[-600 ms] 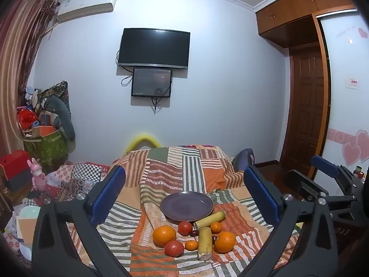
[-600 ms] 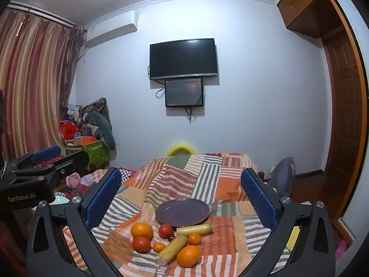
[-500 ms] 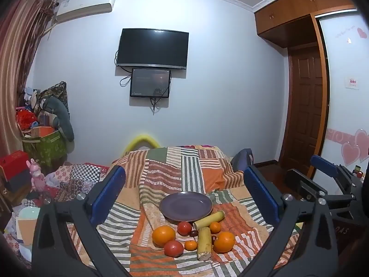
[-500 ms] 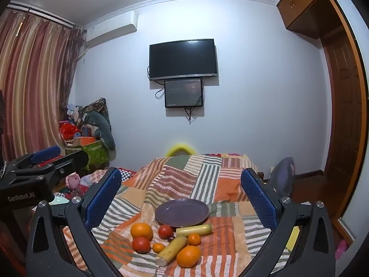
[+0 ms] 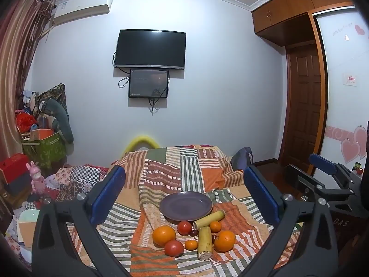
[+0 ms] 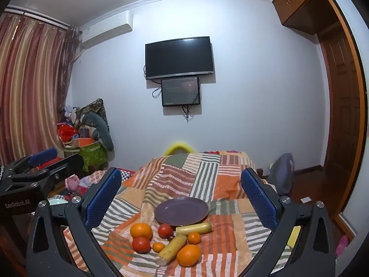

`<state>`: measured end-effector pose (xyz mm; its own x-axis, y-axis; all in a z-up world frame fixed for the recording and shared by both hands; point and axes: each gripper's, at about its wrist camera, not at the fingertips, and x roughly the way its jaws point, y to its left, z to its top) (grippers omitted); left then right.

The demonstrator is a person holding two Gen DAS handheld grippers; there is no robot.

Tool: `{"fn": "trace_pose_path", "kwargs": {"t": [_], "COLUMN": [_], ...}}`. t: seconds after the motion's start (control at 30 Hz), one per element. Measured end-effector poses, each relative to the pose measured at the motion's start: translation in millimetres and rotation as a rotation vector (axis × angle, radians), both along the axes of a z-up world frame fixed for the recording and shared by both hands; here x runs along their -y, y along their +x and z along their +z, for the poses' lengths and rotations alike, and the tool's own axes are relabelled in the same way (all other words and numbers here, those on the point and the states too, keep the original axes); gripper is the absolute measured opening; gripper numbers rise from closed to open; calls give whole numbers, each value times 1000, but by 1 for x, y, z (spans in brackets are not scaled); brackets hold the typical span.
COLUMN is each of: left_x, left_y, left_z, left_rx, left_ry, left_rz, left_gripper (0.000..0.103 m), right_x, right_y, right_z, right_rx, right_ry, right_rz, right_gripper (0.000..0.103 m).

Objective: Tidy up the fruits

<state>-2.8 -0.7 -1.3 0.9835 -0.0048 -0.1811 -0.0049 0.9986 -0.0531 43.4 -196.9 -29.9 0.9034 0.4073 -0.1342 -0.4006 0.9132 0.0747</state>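
An empty purple plate (image 5: 185,205) (image 6: 181,210) sits on a striped patchwork cloth (image 5: 189,173). In front of it lie two large oranges (image 5: 164,236) (image 5: 224,240), two red tomatoes (image 5: 174,248) (image 5: 184,227), two small mandarins (image 5: 191,244) (image 5: 215,226), two yellow-green stalk pieces (image 5: 204,242) (image 5: 209,217) and small dark fruits (image 5: 194,232). My left gripper (image 5: 184,184) is open and empty, held back from the fruit. My right gripper (image 6: 181,184) is open and empty, also held back. Each gripper shows at the edge of the other's view (image 5: 322,184) (image 6: 34,175).
The cloth covers a raised surface with folds. Clutter, boxes and a green bin (image 5: 41,147) stand at the left by a curtain. A TV (image 5: 150,49) hangs on the far wall. A wooden door (image 5: 304,106) and a grey bag (image 6: 280,170) are at the right.
Both views have shifted very slightly. The fruit and plate have not moved. Both grippers stay open.
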Motion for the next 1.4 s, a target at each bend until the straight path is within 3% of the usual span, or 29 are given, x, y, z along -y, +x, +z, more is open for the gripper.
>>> {"fn": "trace_pose_path", "kwargs": {"t": [1.4], "left_x": [3], "left_y": [1], "left_z": [-1], "left_rx": [-4], "left_ry": [7], "left_rz": [8], "left_gripper": [103], "right_x": [-4], "right_y": [-5], "right_z": [1], "right_rx": [15], "right_ry": [2], "right_rz": [4], "right_gripper": [103]}}
